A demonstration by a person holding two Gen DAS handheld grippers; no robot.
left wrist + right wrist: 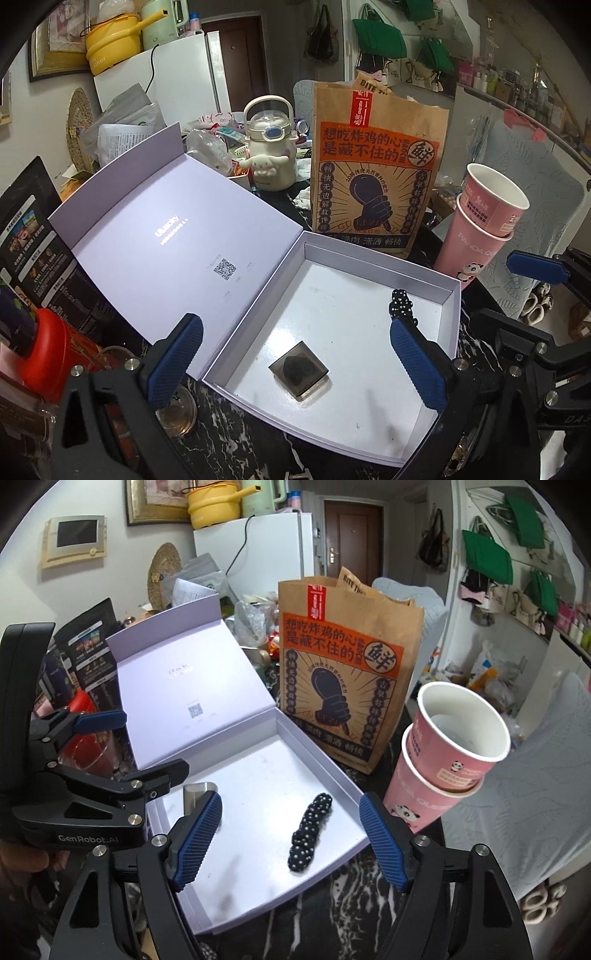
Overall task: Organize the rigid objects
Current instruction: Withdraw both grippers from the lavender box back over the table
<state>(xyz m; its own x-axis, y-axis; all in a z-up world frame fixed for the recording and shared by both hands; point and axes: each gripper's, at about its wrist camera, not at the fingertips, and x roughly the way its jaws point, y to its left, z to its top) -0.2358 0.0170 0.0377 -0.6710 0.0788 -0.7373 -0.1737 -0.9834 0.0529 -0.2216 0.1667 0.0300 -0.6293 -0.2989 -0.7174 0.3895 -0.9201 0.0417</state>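
An open lavender box (pixel 417 271) (pixel 314 746) lies on the dark marble table, its lid folded back to the left. Inside lie a smoky clear square case (pixel 298 370) (pixel 197 795) and a black hair clip with white dots (pixel 400 303) (pixel 312 830). My left gripper (pixel 295 363) is open and empty, its fingers on either side of the case above the box. My right gripper (pixel 290 842) is open and empty, straddling the dotted clip. The left gripper also shows in the right wrist view (pixel 110 746).
Two stacked pink paper cups (pixel 484 225) (pixel 450 746) stand just right of the box. A brown paper takeaway bag (pixel 376 166) (pixel 343 664) stands behind it. A cream kettle-shaped bottle (pixel 271 151) and clutter sit further back. A red can (pixel 48 354) stands at the left.
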